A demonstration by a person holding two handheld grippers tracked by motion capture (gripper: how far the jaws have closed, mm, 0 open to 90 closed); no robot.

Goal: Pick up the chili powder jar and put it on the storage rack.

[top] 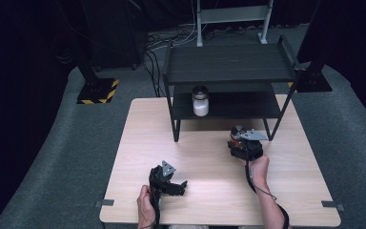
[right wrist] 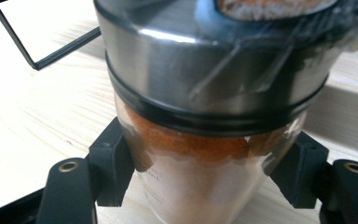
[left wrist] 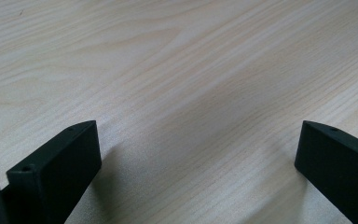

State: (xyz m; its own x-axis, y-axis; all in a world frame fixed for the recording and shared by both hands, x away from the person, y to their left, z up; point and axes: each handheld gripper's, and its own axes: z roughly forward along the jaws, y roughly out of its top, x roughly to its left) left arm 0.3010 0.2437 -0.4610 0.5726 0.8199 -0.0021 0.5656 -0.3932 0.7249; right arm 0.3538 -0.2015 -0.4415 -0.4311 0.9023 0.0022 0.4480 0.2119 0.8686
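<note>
A glass spice jar (right wrist: 200,154) with orange powder and a steel lid (right wrist: 205,60) stands upright between the jaws of my right gripper (right wrist: 206,165), whose pads press on its sides, so it is shut on the jar. From above, that jar (top: 238,132) and the right gripper (top: 242,143) are just in front of the black shelf rack (top: 228,64). I cannot tell whether the jar's base touches the table. My left gripper (top: 180,186) lies low over the wooden table (top: 209,167) near its front. Its jaws stand wide apart over bare wood (left wrist: 198,135).
A second jar with white contents (top: 200,101) stands on the rack's lower shelf, at its left. The rack's thin legs (top: 175,129) rest on the far half of the table. Cables and stand bases lie on the carpet beyond the table.
</note>
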